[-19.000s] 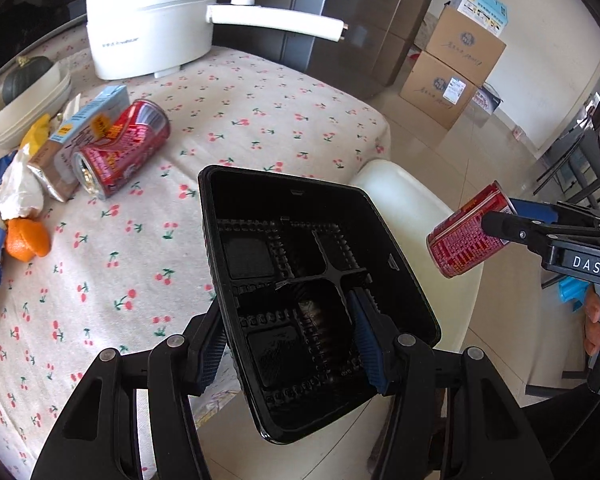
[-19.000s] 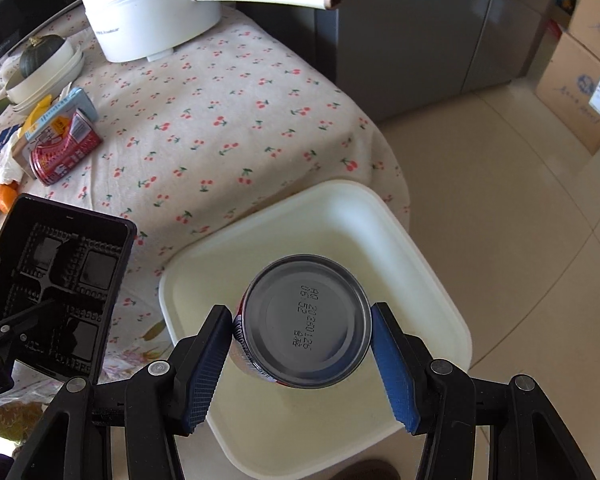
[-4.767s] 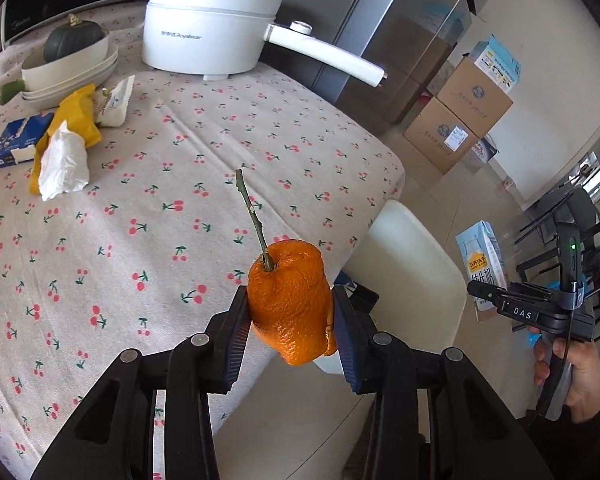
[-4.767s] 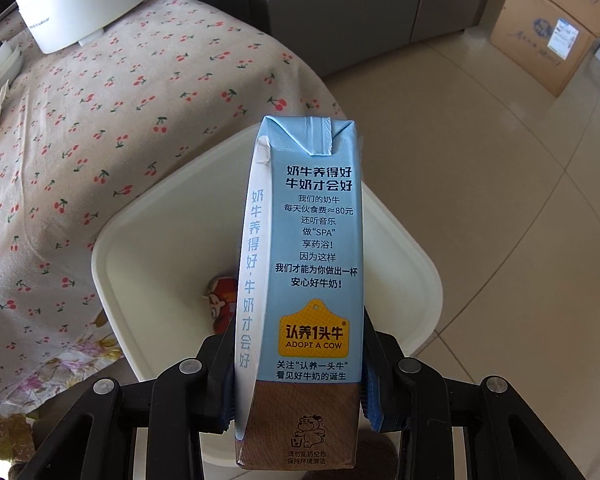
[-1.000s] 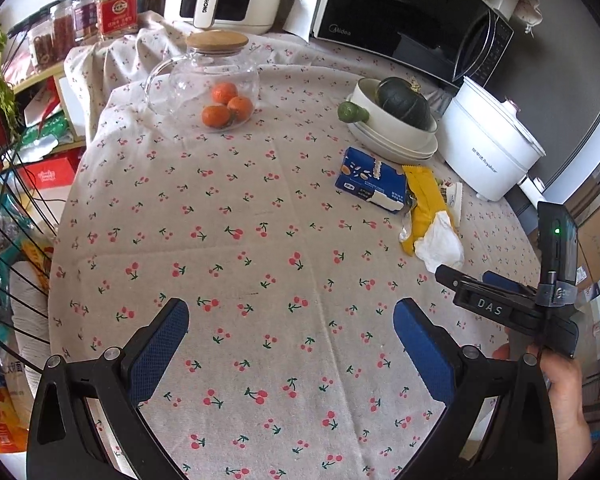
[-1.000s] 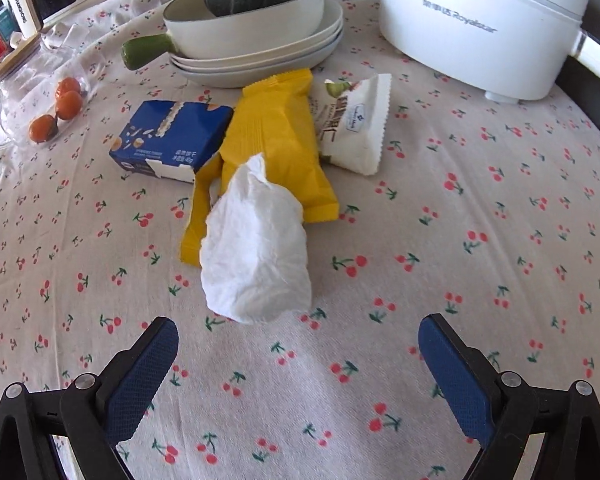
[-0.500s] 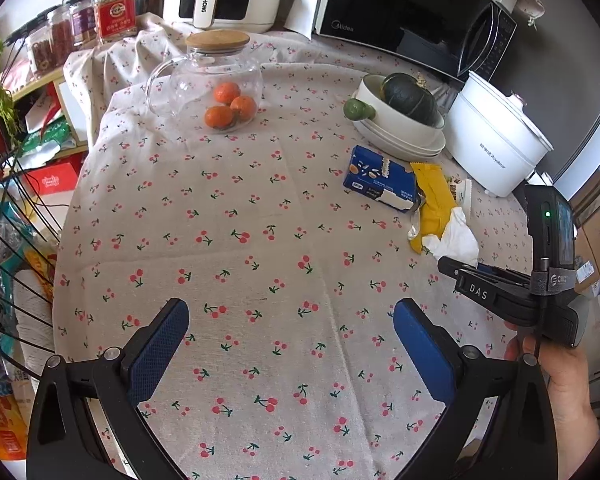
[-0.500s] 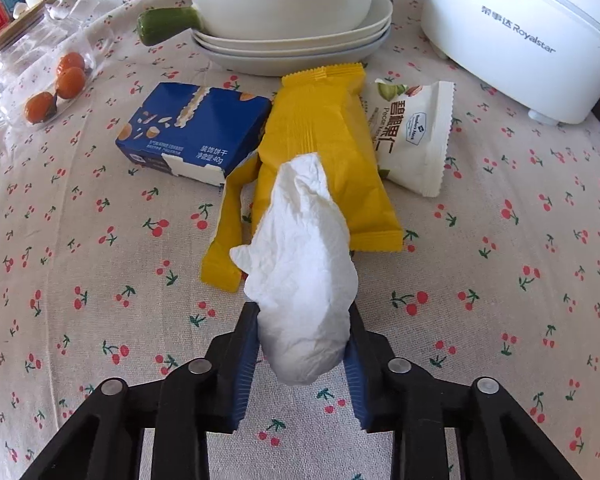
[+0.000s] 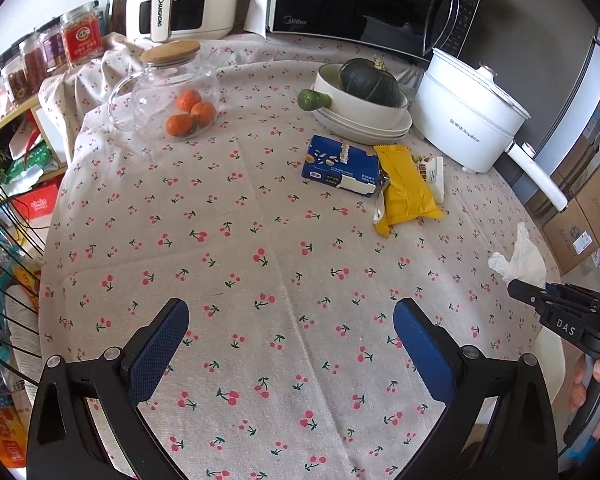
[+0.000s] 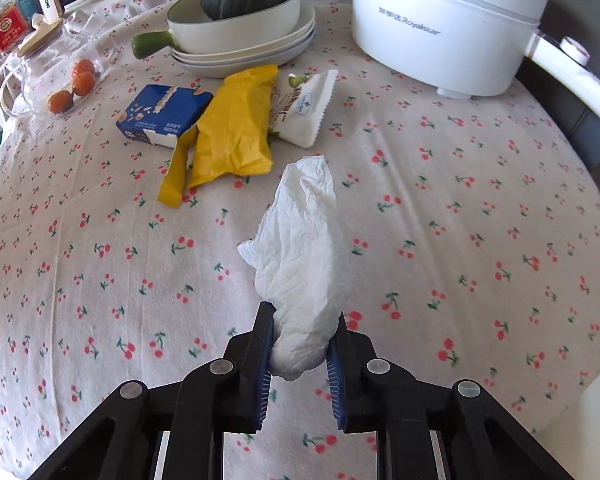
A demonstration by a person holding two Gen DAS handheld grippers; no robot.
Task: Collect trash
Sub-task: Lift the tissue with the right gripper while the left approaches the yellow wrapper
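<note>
Jar (image 9: pixel 165 92): three oranges held, far across the cloth from the pot (image 9: pixel 470 116).
Bowl (image 9: pixel 360 96): squash held, just beside the pot.
Right gripper (image 10: pixel 300 354): just closed, clamped on tissue (image 10: pixel 304 256), lifted off the cloth near the pot-side edge.
Left gripper (image 9: pixel 290 348): spread wide, nothing held, over bare cloth.
Wrappers (image 10: pixel 232 132): left beside the bowl.

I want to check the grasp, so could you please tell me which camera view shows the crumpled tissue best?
The right wrist view: the crumpled tissue fills the centre, pinched in the right gripper. The left wrist view shows it only small and distorted at the right edge.
</note>
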